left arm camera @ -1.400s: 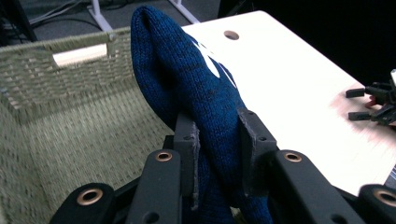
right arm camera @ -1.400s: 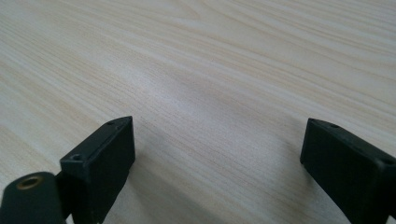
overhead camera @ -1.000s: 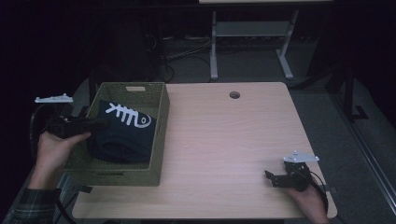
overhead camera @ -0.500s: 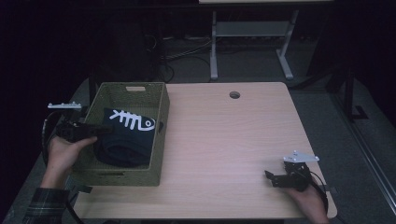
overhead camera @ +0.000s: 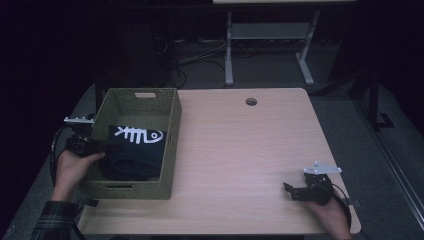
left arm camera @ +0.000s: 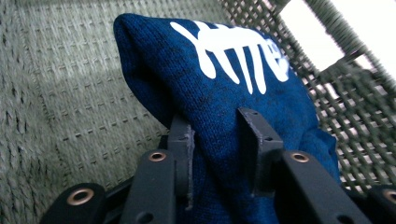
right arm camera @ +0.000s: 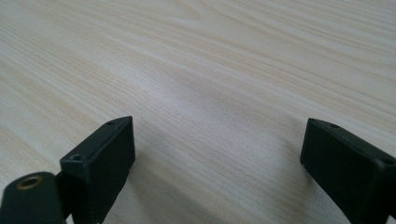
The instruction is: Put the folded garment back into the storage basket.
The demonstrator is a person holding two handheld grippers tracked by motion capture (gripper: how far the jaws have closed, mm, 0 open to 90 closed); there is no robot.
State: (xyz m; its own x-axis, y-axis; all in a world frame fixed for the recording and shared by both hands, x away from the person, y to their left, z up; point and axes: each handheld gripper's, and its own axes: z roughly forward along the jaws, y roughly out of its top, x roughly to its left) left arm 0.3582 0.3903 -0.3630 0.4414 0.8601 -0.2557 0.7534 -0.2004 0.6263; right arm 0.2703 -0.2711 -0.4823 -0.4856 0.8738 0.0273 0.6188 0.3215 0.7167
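A dark blue knit garment (overhead camera: 136, 152) with a white fish-skeleton print lies inside the green woven basket (overhead camera: 170, 131) at the table's left. My left gripper (overhead camera: 107, 146) reaches over the basket's left wall onto the garment's near-left edge. In the left gripper view a fold of the blue garment (left arm camera: 224, 70) fills the gap of the left gripper (left arm camera: 215, 123), whose jaws have just been opening slightly while the cloth stays pinched between them. My right gripper (overhead camera: 291, 190) rests on the table at the front right, open, with bare wood inside the right gripper (right arm camera: 217, 144).
The light wooden table (overhead camera: 240, 145) has a round cable hole (overhead camera: 251, 101) near its far edge. The basket's woven floor and wall (left arm camera: 70, 93) surround the garment closely. A metal stand (overhead camera: 229, 55) and cables sit on the dark floor behind the table.
My left hand has come down, lowering the blue garment from above the basket rim to its floor. The right gripper has stayed put.
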